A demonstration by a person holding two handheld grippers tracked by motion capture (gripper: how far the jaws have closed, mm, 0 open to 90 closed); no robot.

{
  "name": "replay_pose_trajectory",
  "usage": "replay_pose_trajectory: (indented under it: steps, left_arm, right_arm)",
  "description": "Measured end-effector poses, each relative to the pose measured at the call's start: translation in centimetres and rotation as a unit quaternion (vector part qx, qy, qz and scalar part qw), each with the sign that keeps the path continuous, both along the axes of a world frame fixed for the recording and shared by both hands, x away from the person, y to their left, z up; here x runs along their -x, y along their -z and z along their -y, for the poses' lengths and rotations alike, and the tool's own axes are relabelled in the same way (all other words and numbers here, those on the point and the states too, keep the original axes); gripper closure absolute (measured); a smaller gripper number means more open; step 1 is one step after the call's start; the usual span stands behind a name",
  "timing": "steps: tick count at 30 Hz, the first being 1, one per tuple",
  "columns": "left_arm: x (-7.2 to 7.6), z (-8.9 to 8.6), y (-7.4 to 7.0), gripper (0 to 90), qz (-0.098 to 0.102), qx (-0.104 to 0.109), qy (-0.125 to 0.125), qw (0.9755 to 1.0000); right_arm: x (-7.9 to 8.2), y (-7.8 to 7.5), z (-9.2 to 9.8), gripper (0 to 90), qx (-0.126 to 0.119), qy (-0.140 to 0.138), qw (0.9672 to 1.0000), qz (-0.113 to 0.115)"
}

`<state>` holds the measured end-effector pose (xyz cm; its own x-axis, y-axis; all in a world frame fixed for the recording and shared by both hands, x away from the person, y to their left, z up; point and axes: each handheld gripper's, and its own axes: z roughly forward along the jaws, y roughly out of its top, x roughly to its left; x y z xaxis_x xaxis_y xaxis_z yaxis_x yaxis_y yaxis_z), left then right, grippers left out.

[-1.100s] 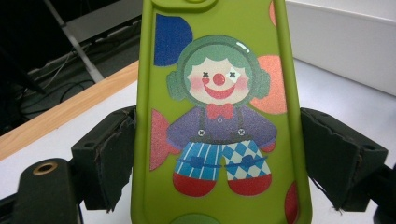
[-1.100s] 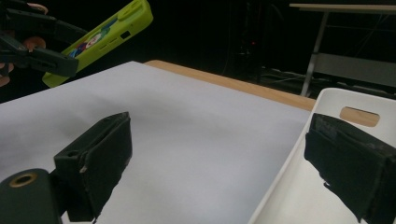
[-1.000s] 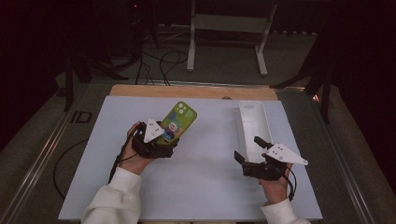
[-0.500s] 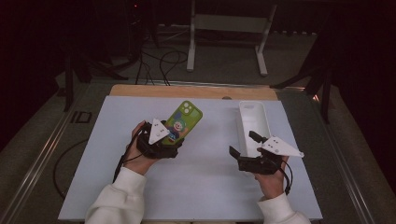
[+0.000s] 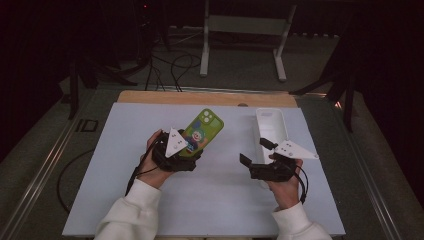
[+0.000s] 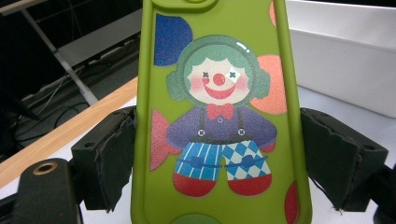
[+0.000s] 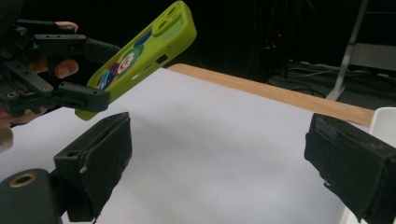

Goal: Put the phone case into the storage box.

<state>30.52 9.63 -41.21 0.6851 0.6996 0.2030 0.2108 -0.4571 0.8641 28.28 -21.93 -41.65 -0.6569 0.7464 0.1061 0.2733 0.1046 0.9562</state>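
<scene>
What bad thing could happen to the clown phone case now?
The left claw grips the green clown phone case only by its side edges near the bottom, and it is lifted off the white mat and tilted, so it might slip out and drop. The right claw is open with nothing in it, beside the white tray; a careless swing could knock the tray.

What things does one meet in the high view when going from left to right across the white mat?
Left claw shut on the green phone case → right claw, open and holding nothing → white tray, lying beside the right hand.
</scene>
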Motion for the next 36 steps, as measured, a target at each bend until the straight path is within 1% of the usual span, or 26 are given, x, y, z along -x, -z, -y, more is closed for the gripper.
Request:
replay_pose_trajectory:
  steps: [7,15,18,20,30,36]
  left_arm:
    - [0.2,0.6,0.0,16.3,0.006,-0.004,0.008,0.9999]
    - [0.5,1.1,-0.1,16.3,0.01,-0.003,0.015,0.9998]
    - [0.6,1.3,-0.2,16.3,0.011,-0.004,0.019,0.9997]
    - [0.6,1.5,-0.2,16.3,0.012,-0.003,0.022,0.9997]
    - [1.1,2.0,-0.4,16.3,0.021,-0.003,0.031,0.9993]
    - [1.4,2.4,-0.5,16.2,0.024,-0.003,0.038,0.999]
  right_arm:
    - [-0.4,-0.1,-0.5,7.5,-0.007,-0.009,0.9999,-0.011]
    - [-0.8,-0.4,-1.0,7.5,-0.016,-0.018,0.9995,-0.02]
    - [-0.9,-0.5,-1.3,7.5,-0.016,-0.023,0.9994,-0.021]
    - [-1.0,-0.6,-1.5,7.5,-0.019,-0.025,0.9992,-0.026]
    - [-1.5,-1.0,-2.3,7.5,-0.024,-0.04,0.9984,-0.031]
    - [-1.9,-1.2,-2.8,7.5,-0.032,-0.048,0.9976,-0.037]
